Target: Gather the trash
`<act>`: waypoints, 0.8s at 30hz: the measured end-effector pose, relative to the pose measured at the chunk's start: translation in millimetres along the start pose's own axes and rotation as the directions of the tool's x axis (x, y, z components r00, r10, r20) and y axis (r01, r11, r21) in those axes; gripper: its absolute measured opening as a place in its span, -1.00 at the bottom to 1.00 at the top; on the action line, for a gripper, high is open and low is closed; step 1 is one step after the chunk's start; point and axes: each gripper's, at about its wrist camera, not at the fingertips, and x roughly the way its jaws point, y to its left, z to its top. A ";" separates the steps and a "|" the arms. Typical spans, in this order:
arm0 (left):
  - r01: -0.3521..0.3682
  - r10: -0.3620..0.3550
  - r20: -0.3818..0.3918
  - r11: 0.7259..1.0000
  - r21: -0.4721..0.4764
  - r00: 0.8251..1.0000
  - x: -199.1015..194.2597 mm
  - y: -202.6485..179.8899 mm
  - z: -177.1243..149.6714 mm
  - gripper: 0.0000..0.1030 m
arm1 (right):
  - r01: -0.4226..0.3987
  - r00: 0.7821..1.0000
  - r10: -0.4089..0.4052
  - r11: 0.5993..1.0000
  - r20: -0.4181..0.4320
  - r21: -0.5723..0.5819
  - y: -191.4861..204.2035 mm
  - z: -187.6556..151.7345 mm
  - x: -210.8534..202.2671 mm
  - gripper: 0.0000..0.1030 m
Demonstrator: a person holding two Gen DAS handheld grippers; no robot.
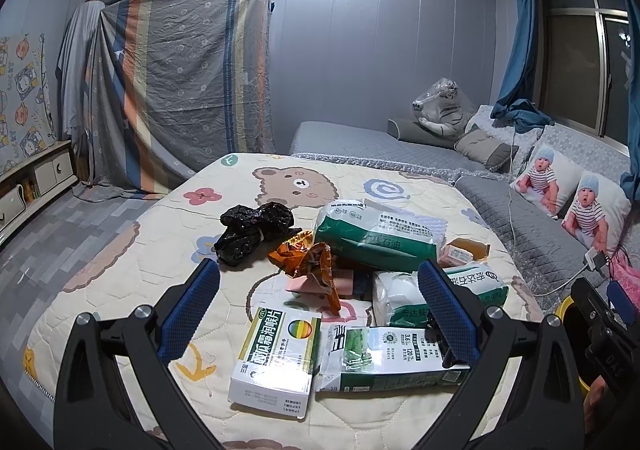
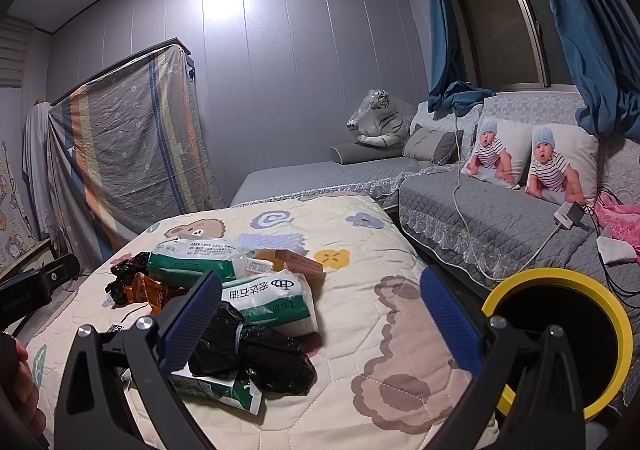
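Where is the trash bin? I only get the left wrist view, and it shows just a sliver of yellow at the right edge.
Observer: The right wrist view shows it whole: a round black bin with a yellow rim, mouth open, just past the right edge of the cream cartoon quilt.
Operator: Is the right gripper carrying anything?
Observer: No. The right gripper is open and empty.
Operator: Any trash hidden from me?
Observer: Yes, a second crumpled black plastic bag lies on the green-and-white carton, beside that gripper's left finger.
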 end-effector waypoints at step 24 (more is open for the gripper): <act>-0.009 0.009 -0.023 1.000 -0.012 1.000 4.9 0.9 -1.8 0.84 | -0.001 1.000 0.001 1.000 -0.001 0.005 0.9 -3.4 0.8 0.87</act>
